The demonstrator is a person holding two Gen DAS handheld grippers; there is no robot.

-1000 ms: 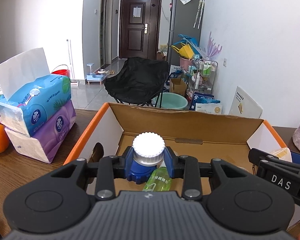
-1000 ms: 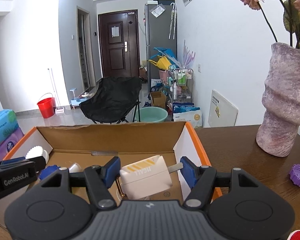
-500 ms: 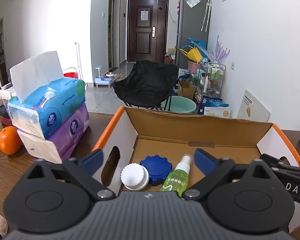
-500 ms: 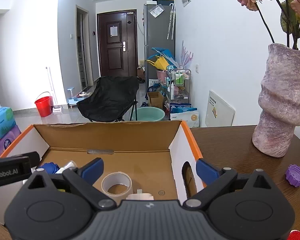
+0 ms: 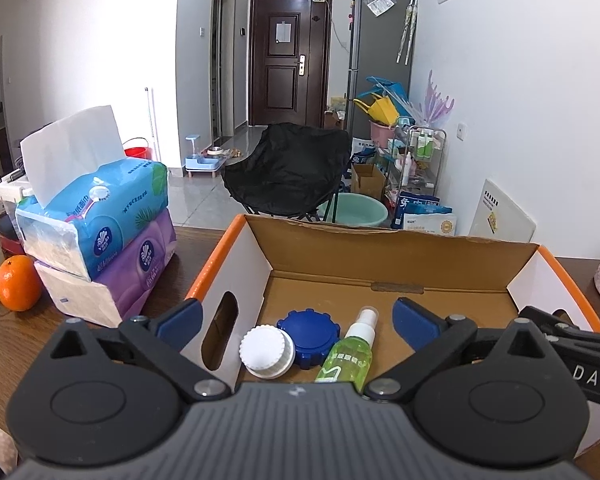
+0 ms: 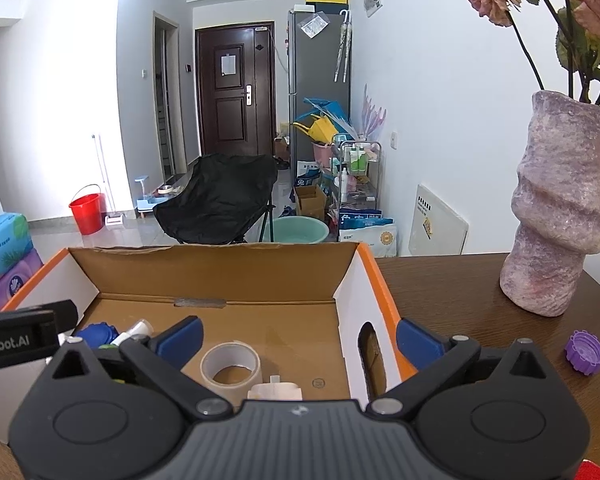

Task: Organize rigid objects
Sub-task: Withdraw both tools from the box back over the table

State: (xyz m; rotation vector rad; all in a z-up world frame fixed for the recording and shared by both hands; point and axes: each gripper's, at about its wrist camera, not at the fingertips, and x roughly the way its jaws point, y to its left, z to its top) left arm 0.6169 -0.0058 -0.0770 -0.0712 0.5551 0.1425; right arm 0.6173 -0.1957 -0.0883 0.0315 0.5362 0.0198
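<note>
dark wooden table (image 6: 460, 292), cardboard box (image 5: 380, 248), tissue packs (image 5: 100, 232), both claws released, empty

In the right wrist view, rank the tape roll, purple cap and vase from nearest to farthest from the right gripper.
1. Tape roll: in the box, just ahead of the right gripper.
2. Purple cap: on the table, off to the right.
3. Vase: farther back, right.
</note>
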